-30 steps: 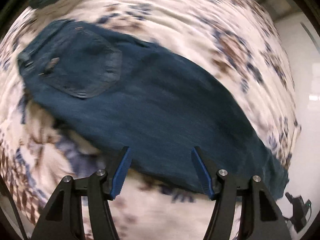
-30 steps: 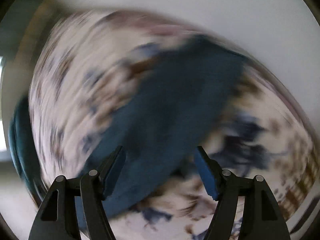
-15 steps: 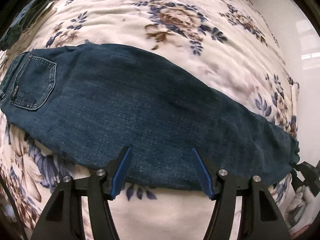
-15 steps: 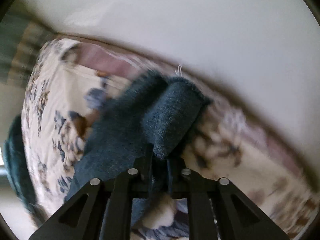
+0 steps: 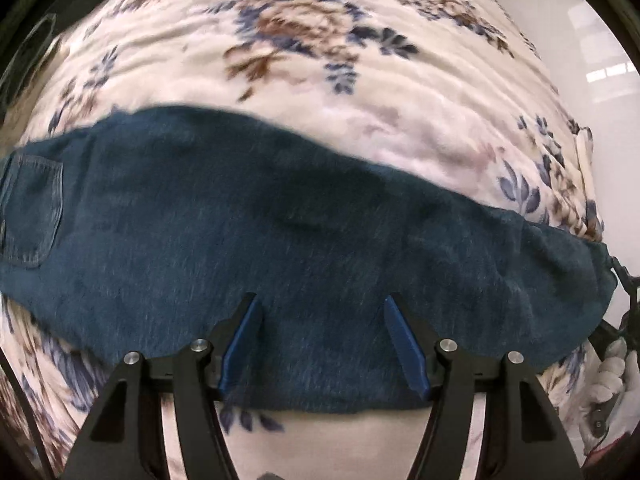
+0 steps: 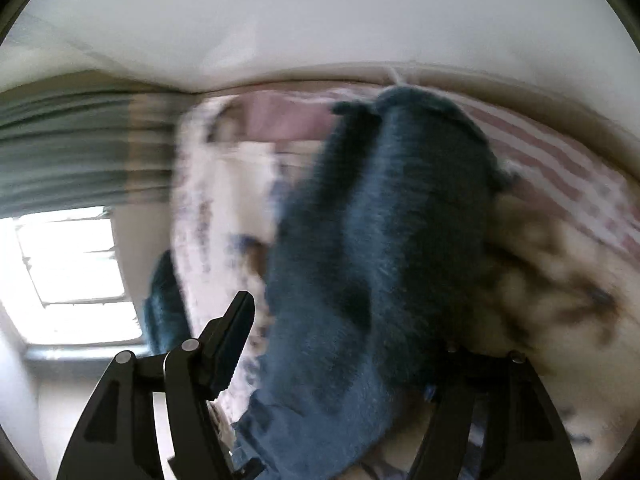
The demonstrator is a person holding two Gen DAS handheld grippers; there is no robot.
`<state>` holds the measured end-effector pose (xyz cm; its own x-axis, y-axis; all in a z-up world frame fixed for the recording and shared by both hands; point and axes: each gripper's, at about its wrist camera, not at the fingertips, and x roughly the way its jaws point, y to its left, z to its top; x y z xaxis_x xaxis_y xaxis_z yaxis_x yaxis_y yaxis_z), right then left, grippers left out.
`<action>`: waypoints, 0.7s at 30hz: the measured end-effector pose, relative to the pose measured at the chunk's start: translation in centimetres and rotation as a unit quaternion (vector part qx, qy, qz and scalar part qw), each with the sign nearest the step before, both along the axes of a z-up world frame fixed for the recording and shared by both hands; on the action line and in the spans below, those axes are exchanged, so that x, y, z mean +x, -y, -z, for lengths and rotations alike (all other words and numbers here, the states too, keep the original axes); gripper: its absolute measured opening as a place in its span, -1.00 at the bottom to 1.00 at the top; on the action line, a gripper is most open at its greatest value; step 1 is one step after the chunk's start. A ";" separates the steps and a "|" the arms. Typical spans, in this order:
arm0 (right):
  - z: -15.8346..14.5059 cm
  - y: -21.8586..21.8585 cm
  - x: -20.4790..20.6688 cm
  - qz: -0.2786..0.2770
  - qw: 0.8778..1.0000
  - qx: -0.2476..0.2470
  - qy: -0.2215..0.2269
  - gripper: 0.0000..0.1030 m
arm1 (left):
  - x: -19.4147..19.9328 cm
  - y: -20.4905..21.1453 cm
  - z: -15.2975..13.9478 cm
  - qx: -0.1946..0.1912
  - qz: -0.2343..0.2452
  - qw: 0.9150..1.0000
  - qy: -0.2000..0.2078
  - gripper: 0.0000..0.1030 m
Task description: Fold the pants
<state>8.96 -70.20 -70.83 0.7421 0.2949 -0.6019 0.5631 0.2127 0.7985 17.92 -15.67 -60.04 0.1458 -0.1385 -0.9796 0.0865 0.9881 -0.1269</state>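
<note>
Your black angular plastic left tongs (image 5: pixel 322 340) carry ribbed blue pads (image 5: pixel 240 344) and silver pivot screws (image 5: pixel 446 346); your hand (image 5: pixel 614 380) wears a white glove.

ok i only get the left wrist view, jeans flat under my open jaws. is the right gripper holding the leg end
observer: No. The right gripper has just been opening; the jeans leg lies between its jaws, clear of the one finger that shows.
operator: other finger free too
observer: Cannot tell; denim covers it.
operator: whats past the hem
observer: A pink striped sheet beyond the floral blanket.
</note>
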 end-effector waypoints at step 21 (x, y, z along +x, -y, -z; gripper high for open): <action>1.8 -1.1 3.2 0.012 1.000 0.011 0.013 0.18 | -1.9 0.3 0.3 -0.006 0.012 1.000 -0.028 0.66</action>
<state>12.19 -69.13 -72.59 0.7650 0.2890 -0.5756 0.5466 0.1815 0.8175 16.02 -15.93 -60.33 0.0882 -0.1533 -0.9842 0.1029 0.9842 -0.1441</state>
